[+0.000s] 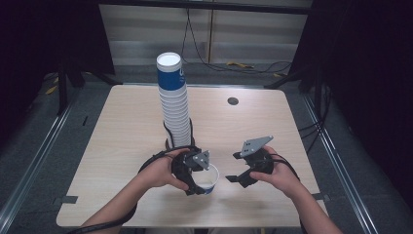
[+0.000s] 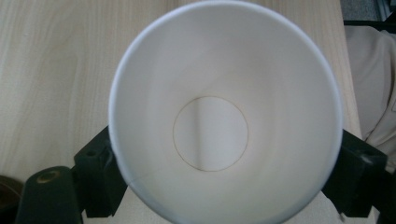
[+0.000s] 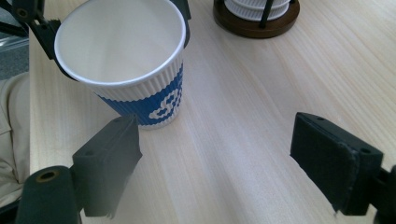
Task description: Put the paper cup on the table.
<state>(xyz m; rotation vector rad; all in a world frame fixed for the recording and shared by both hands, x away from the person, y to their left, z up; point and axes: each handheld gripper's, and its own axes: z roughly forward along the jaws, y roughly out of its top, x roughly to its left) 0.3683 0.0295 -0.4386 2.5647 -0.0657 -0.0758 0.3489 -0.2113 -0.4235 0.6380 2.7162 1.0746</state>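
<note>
One paper cup sits upright at the near edge of the tabletop, white inside with a ribbed blue-and-white wall (the pattern reads clearly in the right gripper view). The left gripper has its fingers pressed against either side of the cup, gripping it just under the rim. Just beside it, the right gripper hovers with its fingers spread wide, holding nothing. Farther back stands a tall stack of cups in a dark wooden holder.

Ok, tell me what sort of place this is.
Probably a recording studio or lab: a bare wooden table walled by black curtains, floor rails and loose cables, with only a paper cup stack.
</note>
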